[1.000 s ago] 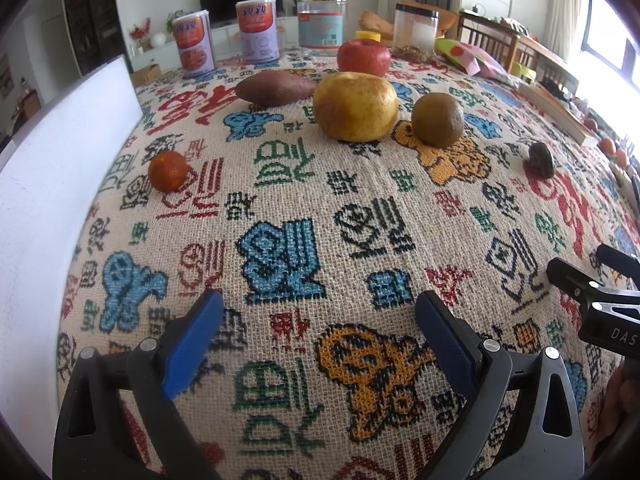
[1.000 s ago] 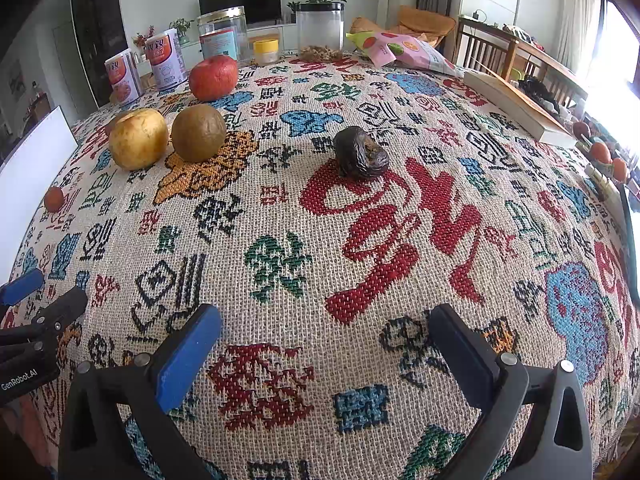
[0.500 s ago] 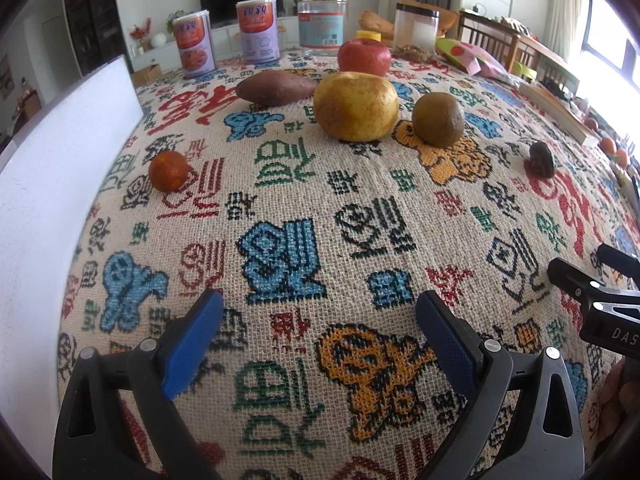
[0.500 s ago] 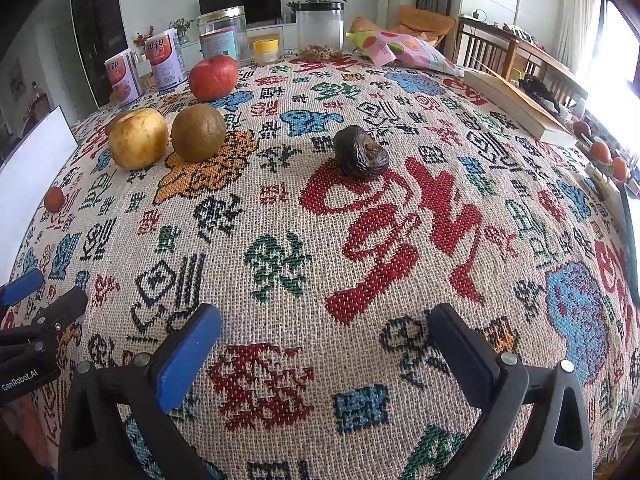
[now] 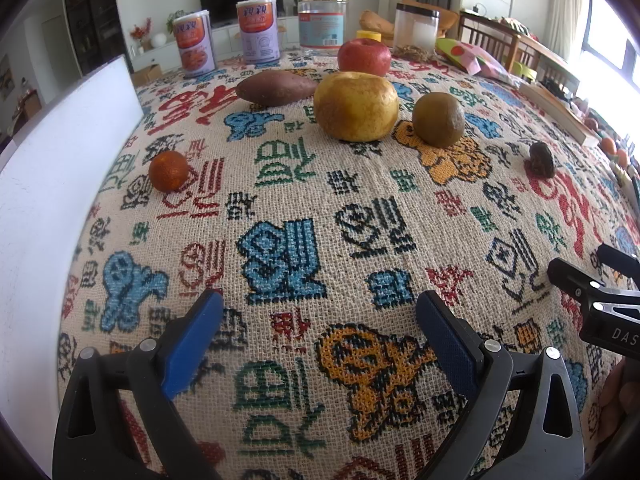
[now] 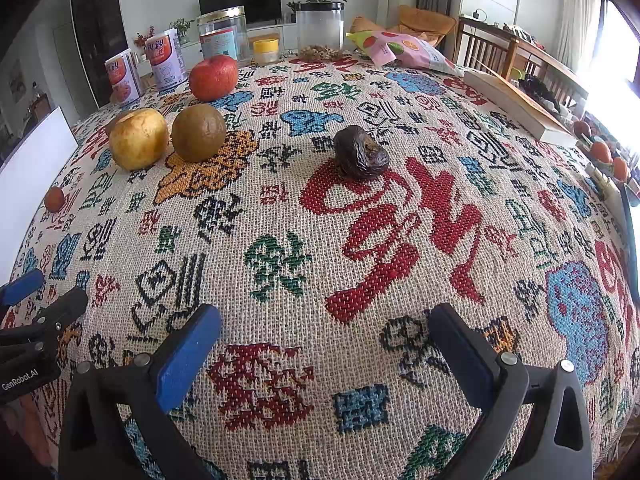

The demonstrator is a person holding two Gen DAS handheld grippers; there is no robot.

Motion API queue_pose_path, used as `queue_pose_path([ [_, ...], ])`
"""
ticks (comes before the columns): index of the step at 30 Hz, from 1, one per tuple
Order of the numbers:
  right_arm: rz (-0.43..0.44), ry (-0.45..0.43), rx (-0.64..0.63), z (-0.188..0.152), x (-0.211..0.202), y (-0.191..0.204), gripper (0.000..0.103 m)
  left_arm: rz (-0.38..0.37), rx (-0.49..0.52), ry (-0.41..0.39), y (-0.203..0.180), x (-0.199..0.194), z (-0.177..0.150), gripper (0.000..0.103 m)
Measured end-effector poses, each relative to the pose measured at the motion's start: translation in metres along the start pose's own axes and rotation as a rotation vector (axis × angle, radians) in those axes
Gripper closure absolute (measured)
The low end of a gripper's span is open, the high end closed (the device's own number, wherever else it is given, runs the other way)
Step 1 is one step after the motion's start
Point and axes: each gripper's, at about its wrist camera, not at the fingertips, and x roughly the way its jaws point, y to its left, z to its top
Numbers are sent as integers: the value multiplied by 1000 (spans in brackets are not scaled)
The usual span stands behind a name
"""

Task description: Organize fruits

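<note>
On the patterned tablecloth lie a yellow pear (image 5: 356, 106) (image 6: 139, 144), a brown-green round fruit (image 5: 438, 119) (image 6: 199, 132), a red apple (image 5: 364, 56) (image 6: 213, 77), a small orange (image 5: 168, 171) (image 6: 54, 199), a sweet potato (image 5: 275, 87) and a dark wrinkled fruit (image 5: 542, 159) (image 6: 361, 153). My left gripper (image 5: 319, 320) stands open near the table's front, empty. My right gripper (image 6: 325, 336) is open too, well short of the dark fruit.
A white board (image 5: 48, 184) stands along the left edge. Two printed cans (image 5: 194, 45), clear jars (image 5: 322, 24) (image 6: 320, 32), a yellow-lidded tub (image 6: 266, 50) and a snack bag (image 6: 404, 50) line the far side. A flat box (image 6: 516, 104) and more oranges (image 6: 600, 151) sit at the right.
</note>
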Motion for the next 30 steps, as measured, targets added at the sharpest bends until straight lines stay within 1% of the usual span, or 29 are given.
queue_pose_path([
  [30, 1, 2, 0, 0, 1, 0, 0, 1, 0, 1, 0, 0, 0, 4],
])
